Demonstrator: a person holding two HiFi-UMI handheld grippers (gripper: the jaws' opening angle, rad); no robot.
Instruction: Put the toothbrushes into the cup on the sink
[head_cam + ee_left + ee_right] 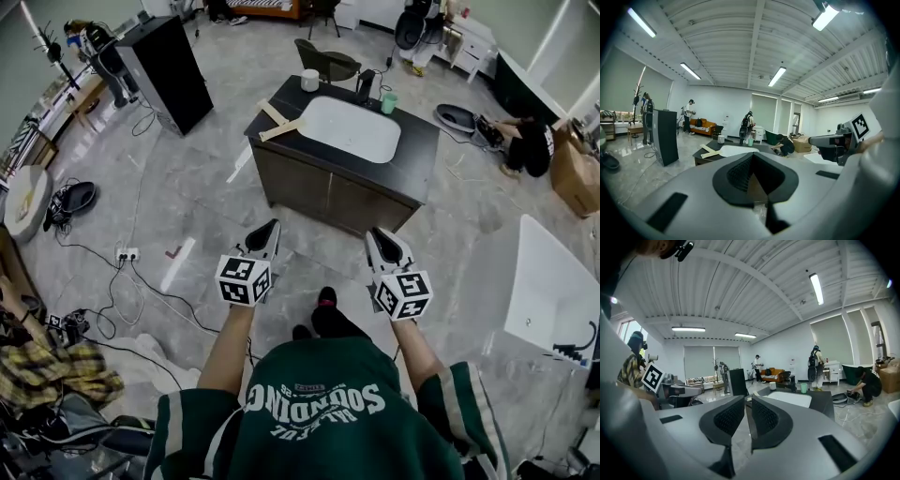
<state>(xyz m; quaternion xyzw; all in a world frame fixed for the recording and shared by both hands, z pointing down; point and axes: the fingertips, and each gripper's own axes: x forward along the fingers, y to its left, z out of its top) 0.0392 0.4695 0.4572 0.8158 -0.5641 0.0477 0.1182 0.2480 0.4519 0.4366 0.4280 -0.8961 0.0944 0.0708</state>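
The sink counter (417, 155) stands well ahead of both grippers. The left gripper (271, 228) and right gripper (376, 234) hang side by side, jaws closed on nothing. Two toothbrushes (279, 122) lie crossed at the counter's left edge; a white cup (309, 80) and a green cup (388, 102) stand along its back edge.

A tall black cabinet (169, 70) stood on the grey marbled floor (187, 187) at the far left, with a dark green chair (328, 63) beyond. A person (530, 145) crouched at the right beside a cardboard box (574, 173). A white tub (553, 286) sat nearer. Cables ran to a power strip (127, 254). An orange sofa (702, 125) lined the back wall.
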